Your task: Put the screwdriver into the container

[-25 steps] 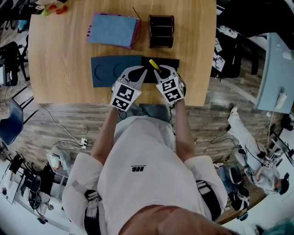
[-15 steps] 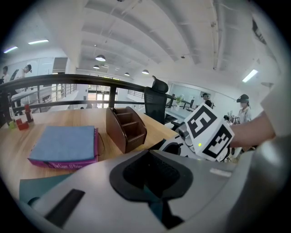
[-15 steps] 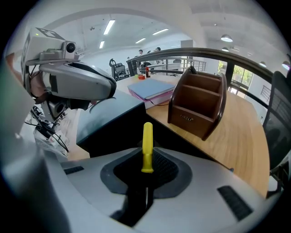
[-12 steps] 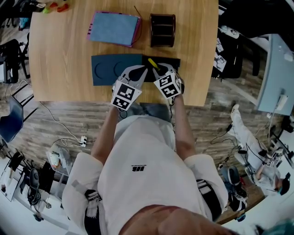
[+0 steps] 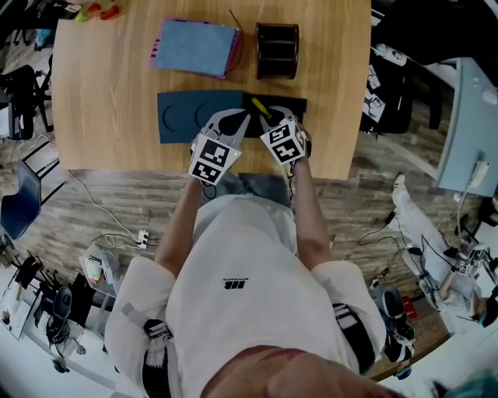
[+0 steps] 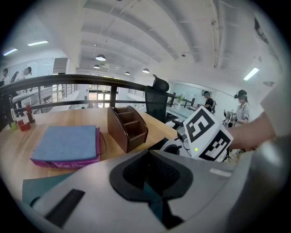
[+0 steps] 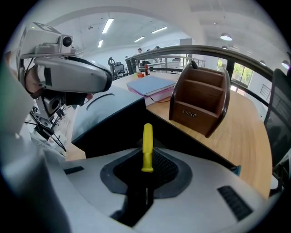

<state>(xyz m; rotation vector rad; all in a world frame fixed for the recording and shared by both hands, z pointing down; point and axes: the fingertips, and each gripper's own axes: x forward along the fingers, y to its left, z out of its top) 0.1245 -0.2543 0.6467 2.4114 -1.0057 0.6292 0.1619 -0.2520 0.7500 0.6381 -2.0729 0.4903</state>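
Observation:
A yellow-handled screwdriver (image 7: 147, 146) sticks out forward from between the pads of my right gripper (image 7: 146, 172), which is shut on it. In the head view the handle (image 5: 261, 108) points away over the black mat (image 5: 293, 105), near the table's front edge. My left gripper (image 5: 233, 122) rests beside it to the left, over the blue mat (image 5: 180, 116). Its jaws (image 6: 150, 183) are together with nothing between them. The brown wooden container (image 5: 277, 50) with open compartments stands upright at the back of the table, beyond the right gripper (image 5: 273, 121).
A blue-covered book (image 5: 194, 48) lies left of the container (image 7: 202, 103). Small red and green objects (image 5: 93, 12) sit at the table's far left corner. The person stands at the table's front edge (image 5: 156, 171). Chairs and cables surround the table.

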